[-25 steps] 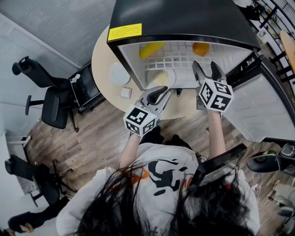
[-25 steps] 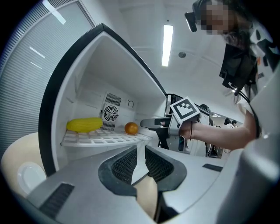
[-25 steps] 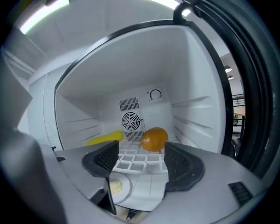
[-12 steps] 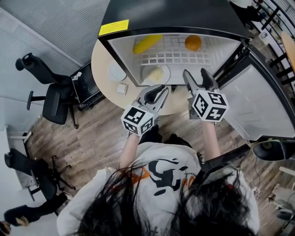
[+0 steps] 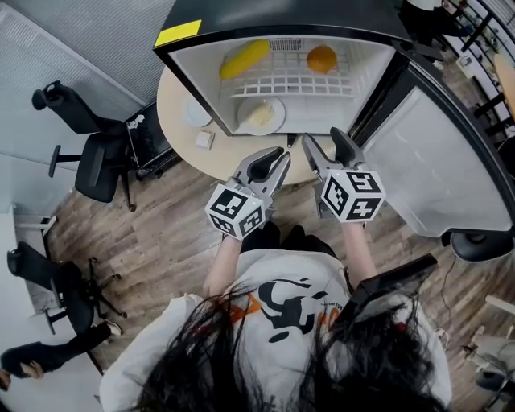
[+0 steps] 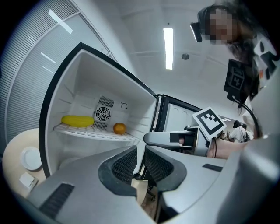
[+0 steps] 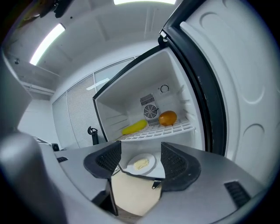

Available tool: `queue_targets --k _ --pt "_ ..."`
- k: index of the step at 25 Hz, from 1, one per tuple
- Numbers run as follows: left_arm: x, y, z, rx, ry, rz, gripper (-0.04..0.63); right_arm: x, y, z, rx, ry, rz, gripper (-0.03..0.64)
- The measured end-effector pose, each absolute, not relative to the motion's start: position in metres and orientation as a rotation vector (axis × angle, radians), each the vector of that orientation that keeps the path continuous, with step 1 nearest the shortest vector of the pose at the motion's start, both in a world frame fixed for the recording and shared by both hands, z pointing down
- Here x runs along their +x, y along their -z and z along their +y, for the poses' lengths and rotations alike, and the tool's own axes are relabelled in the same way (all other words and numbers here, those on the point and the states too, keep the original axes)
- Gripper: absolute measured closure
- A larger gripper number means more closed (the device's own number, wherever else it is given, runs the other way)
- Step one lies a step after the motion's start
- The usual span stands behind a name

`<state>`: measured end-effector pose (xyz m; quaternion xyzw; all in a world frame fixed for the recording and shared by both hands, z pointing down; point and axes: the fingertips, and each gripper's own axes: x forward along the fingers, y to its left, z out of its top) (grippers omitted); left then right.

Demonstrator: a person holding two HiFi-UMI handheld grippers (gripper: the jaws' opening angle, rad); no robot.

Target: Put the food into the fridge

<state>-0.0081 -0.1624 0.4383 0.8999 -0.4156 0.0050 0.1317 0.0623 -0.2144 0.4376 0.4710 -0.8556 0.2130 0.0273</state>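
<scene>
The black fridge (image 5: 282, 20) stands open on the round table (image 5: 181, 145). On its white wire shelf lie a yellow fruit (image 5: 244, 58) and an orange (image 5: 322, 59). A white plate of pale food (image 5: 261, 115) sits on the fridge floor below. My left gripper (image 5: 272, 165) hangs shut and empty in front of the table edge. My right gripper (image 5: 325, 150) is beside it, open, its jaws having just been closing a little with nothing between them. The right gripper view looks past its jaws (image 7: 140, 146) at the plate (image 7: 141, 163), the yellow fruit (image 7: 134, 127) and the orange (image 7: 167, 118).
The fridge door (image 5: 438, 153) swings wide open to the right. A small empty white dish (image 5: 197, 113) and a little white box (image 5: 204, 140) lie on the table left of the fridge. Black office chairs (image 5: 88, 161) stand on the wooden floor at the left.
Both grippers have drawn back from the fridge mouth toward the person. The right one left the fridge opening and its jaws narrowed slightly. The food has not moved.
</scene>
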Motion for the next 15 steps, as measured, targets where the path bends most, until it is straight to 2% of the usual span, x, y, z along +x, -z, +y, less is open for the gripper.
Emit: queue_targets --k 2,6,15 --pt "-0.005 -0.437 -0.153 2.601 -0.011 -1.211 0.541 0.064 -0.441 -0.205 1.444 -0.679 -2.650 0.348" --pt "-0.006 -0.440 -0.138 2.588 -0.049 -1.233 0.541 0.067 -0.446 -0.191 1.460 -0.721 -2.659 0.459" --pt "-0.007 -0.441 -0.120 2.606 -0.091 -1.207 0.541 0.061 -0.453 -0.167 1.469 -0.767 -2.654 0.519"
